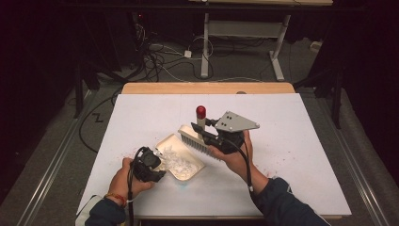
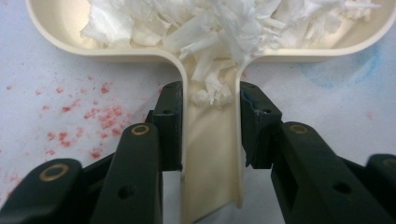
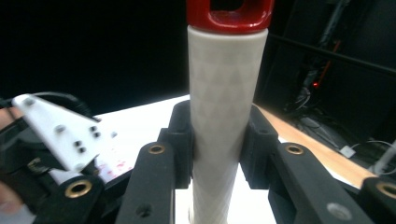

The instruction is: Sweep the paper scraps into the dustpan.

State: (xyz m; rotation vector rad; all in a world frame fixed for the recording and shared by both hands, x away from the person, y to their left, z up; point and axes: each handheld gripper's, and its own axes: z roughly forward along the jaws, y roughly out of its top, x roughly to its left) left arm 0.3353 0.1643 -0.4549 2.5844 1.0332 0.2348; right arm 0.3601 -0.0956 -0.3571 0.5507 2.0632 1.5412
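My left tongs (image 2: 210,126) clench the stiff, light dustpan (image 2: 212,154) by its handle; right tongs (image 3: 219,140) grip the brush (image 3: 226,116) by its rigid handle.

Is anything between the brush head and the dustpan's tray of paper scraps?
Nothing visible. The brush, clamped by the right gripper, hangs just above the dustpan, which the left gripper holds by its handle.

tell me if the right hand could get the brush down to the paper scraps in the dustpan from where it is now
Probably yes. The right gripper is clamped on the brush handle, bristles hanging just above the dustpan. Nothing lies between them and the paper scraps; the left gripper grips only the pan's handle at the near end.
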